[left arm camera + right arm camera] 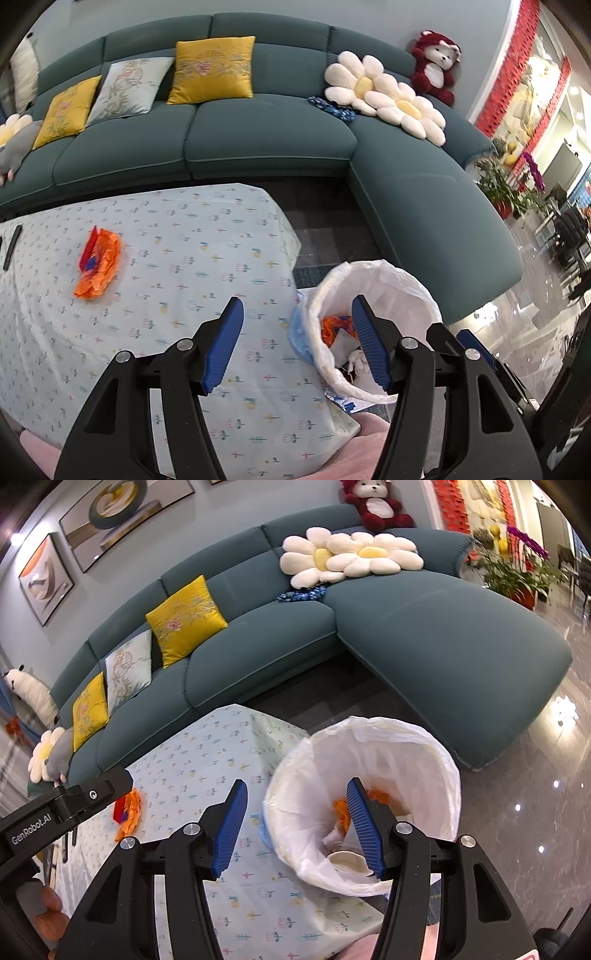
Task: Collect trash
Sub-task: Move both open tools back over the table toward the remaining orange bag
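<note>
The left claw (297, 343) is hanging released with nothing between its blue fingers (225, 343), over the edge of the desk (177, 236) and the white-lined trash bin (384, 273) beside it. The right claw (297, 827) is also staying released and empty, with one finger over the desk and the other over the bin's mouth. An orange wrapper (98, 264) is lying on the desk's flowered cloth, well apart from the bin, while more orange and white trash (340, 332) is sitting inside the bin, and a green sofa (266, 140) is standing behind.
</note>
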`<state>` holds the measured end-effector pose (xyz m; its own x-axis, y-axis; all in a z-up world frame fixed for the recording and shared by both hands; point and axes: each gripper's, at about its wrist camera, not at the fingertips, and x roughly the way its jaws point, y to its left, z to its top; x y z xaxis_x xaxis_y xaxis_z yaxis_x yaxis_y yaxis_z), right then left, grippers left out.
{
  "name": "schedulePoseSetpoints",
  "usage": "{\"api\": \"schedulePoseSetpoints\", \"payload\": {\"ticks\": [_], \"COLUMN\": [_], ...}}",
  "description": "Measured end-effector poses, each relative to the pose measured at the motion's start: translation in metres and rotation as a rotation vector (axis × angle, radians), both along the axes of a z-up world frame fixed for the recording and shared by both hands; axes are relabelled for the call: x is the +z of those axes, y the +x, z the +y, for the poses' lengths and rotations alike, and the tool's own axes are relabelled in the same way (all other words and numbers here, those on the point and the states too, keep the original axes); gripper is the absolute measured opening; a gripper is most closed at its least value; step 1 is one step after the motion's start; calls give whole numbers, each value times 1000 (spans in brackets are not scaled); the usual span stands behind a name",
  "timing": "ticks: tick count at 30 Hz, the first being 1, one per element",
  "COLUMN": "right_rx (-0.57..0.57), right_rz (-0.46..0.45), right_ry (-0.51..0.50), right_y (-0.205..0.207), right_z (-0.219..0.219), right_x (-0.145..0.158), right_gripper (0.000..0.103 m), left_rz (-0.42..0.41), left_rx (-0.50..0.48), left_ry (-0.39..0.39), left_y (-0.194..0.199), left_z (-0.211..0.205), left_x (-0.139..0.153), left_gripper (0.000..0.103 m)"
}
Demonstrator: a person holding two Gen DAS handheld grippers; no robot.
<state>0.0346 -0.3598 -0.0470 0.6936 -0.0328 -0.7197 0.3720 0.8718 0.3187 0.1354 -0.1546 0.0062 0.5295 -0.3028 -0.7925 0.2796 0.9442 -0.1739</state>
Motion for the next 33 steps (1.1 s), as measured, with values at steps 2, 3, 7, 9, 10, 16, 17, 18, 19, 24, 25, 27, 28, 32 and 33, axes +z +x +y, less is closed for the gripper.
{"api": "schedulePoseSetpoints", "payload": {"ticks": [2,3,7,9,10,16,17,18,19,24,25,27,28,32,33], "right_rx": [14,22,48,61,70,121,131,139,148,192,203,218,230,274,288], "right_rz": [-3,-5,-10,-12,-13,-9,-7,-5,-2,11,16,23,30,52,58], "right_ry": [-9,-14,-27,-33,-37,-54,-58,-60,-62,-71,-72,-72,-71,-78,-81], "right_y": [2,3,6,9,9,18,20,21,23,31,34,37,40,49,51], "right_z": [9,13,29,38,42,72,78,83,89,118,126,137,145,172,181], "right_x": [4,6,13,17,18,23,23,23,22,19,18,16,13,6,3], "right_gripper": [56,56,56,56,56,56,56,56,56,56,56,56,56,56,56], "left_rz": [-1,-4,-10,-9,-9,5,7,12,15,27,29,39,44,62,64], "left_rx": [13,21,47,61,68,122,129,142,152,212,220,244,256,299,309], "left_ry": [-7,-9,-16,-20,-22,-31,-31,-35,-40,-44,-43,-44,-44,-43,-37], "left_y": [1,1,2,2,3,8,8,9,10,15,16,18,19,24,25], "left_z": [9,14,32,42,47,82,87,95,101,139,145,161,169,199,208], "left_x": [2,3,6,6,6,-1,-2,-3,-4,-11,-13,-18,-20,-32,-35], "left_gripper": [58,58,58,58,58,59,59,59,60,63,63,64,64,64,64]}}
